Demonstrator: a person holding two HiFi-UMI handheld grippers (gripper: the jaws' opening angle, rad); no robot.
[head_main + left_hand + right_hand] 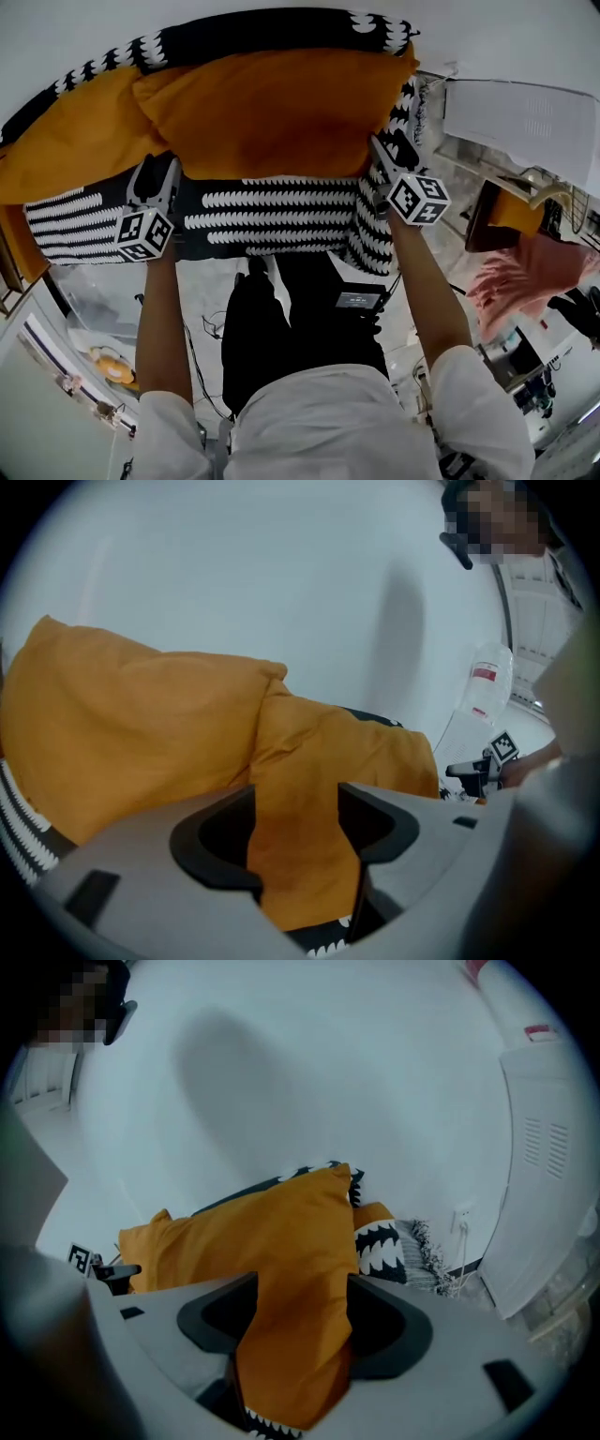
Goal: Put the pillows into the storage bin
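Observation:
Two orange pillows lie on a black-and-white patterned fabric bin point(281, 220). The front pillow point(281, 112) is in the middle and the second pillow point(75, 141) is at its left. My left gripper point(161, 167) is at the front pillow's near left corner and my right gripper point(380, 155) at its near right corner. In the left gripper view the jaws of the left gripper point(298, 808) stand wide, with a fold of the pillow point(328, 752) lying loosely between them. The right gripper point(300, 1307) is also wide, with the pillow's point(272, 1232) corner draped between its jaws.
A white wall stands behind the bin. A white slatted appliance point(525, 117) is at the right, with pink cloth point(525, 272) below it. The patterned fabric's fringe point(431, 1251) hangs at its right end. A wooden edge point(9, 272) shows at the far left.

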